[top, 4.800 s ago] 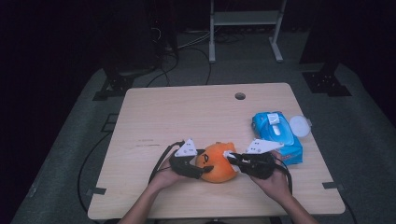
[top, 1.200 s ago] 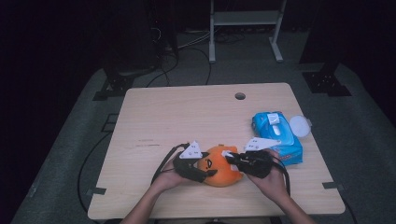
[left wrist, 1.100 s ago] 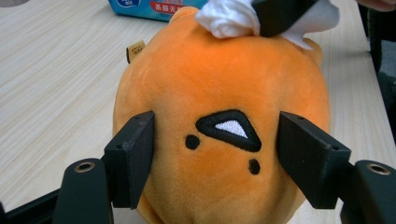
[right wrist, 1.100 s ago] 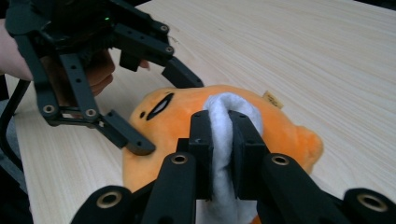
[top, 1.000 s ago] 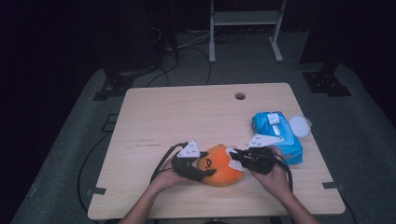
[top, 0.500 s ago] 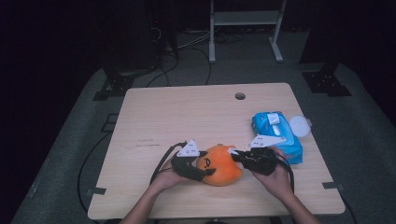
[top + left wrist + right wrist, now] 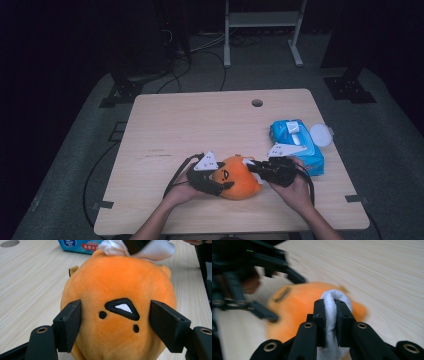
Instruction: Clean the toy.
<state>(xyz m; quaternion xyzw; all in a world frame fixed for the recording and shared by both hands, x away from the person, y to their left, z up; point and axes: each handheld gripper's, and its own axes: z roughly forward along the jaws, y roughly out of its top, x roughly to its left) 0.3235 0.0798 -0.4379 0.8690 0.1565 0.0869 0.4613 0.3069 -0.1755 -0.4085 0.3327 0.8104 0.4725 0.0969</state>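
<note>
lying near the front edge of the wooden table (image 7: 200, 120), at about 6 o'clock from the table's middle in the high view, the orange plush toy (image 7: 239, 177) sits between both grippers. its underside is hidden, and in the right gripper view its body and the far gripper are blurred. the toy's stitched face turns toward 9 o'clock in the high view, at the left gripper (image 7: 220, 185); its long axis runs roughly 9 to 3 o'clock. in the left gripper view the face (image 7: 122, 308) shows between the two black jaws, which have just been opening; they stand apart on either side of the plush, and whether the pads press on it i cannot tell. the right gripper (image 7: 330, 315) has its jaws pressed together on the white fabric piece (image 7: 331, 305) at the toy's 3 o'clock end. a blue wipes pack (image 7: 296, 145) lies at 2 o'clock from the toy, lid closed, contents hidden, a white round lid (image 7: 320, 135) just beside it.
</note>
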